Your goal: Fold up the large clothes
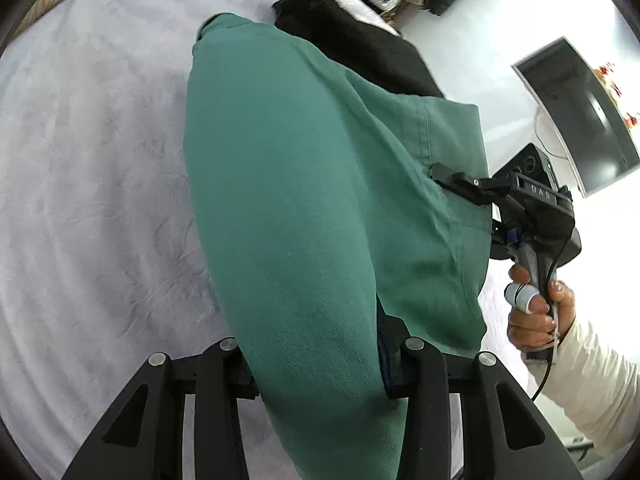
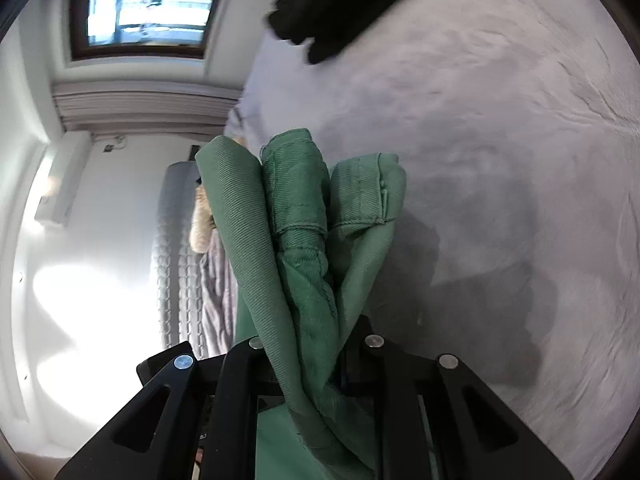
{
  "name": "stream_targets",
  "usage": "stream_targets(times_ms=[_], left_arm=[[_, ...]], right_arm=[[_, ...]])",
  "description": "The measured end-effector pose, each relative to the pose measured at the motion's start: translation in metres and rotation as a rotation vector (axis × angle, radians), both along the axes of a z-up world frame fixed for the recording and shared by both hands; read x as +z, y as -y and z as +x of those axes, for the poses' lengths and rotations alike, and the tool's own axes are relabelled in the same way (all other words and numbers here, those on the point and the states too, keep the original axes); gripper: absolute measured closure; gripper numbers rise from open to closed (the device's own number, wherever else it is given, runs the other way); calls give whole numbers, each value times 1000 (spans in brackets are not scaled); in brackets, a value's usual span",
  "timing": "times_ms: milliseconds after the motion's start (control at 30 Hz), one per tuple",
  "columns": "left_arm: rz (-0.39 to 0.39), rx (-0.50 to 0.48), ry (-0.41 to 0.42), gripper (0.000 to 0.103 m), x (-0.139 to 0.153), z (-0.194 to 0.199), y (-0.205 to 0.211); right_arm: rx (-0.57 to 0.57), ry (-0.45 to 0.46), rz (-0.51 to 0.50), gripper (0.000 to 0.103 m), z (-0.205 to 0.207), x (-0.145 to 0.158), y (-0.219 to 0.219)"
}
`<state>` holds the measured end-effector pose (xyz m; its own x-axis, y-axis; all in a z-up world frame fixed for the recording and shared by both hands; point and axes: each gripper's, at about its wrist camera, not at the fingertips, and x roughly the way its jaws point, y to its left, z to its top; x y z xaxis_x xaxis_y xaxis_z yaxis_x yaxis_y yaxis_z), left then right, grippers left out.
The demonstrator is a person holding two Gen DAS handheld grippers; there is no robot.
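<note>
1. Far left: pale grey bedspread [image 1: 92, 168], mostly bare.
2. Left gripper [image 1: 320, 376]: jaws narrowed, clamped on a thick bunch of the green garment [image 1: 288, 184], looks like trousers. Cloth runs from the jaws away to the far side, part lifted off the bed.
3. Black garment [image 1: 360, 40] lies far behind, touching the green one.
4. Right gripper [image 1: 444, 174]: jaws nearly shut, pinching the green edge; the right wrist view shows bunched folds in them. Hand [image 1: 536, 312] on the grip.
5. Step: likely lifting both held ends for a fold. Next: carry the ends over evenly, keep the cloth taut, lay flat.
</note>
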<state>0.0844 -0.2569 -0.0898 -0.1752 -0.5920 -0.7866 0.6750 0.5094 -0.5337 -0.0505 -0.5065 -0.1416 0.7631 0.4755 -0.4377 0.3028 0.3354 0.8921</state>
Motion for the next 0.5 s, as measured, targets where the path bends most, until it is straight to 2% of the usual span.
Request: stream_targets(times_ms=[133,267,400,500], left_arm=[[-27,-25,2,61,23,-8,-42],[-14,-42,-12,61,34,-16,-93],[42,-55,-26,61,34,-23,-153],[95,-57,-43,61,22,-33,-189]], right_arm=[[7,25,13,86,-11,22,-39],[17,26,41,86,-18,26,-87],[22,1,99,86,-29,9,-145],[27,-33,143,86,-36,-12,-187]])
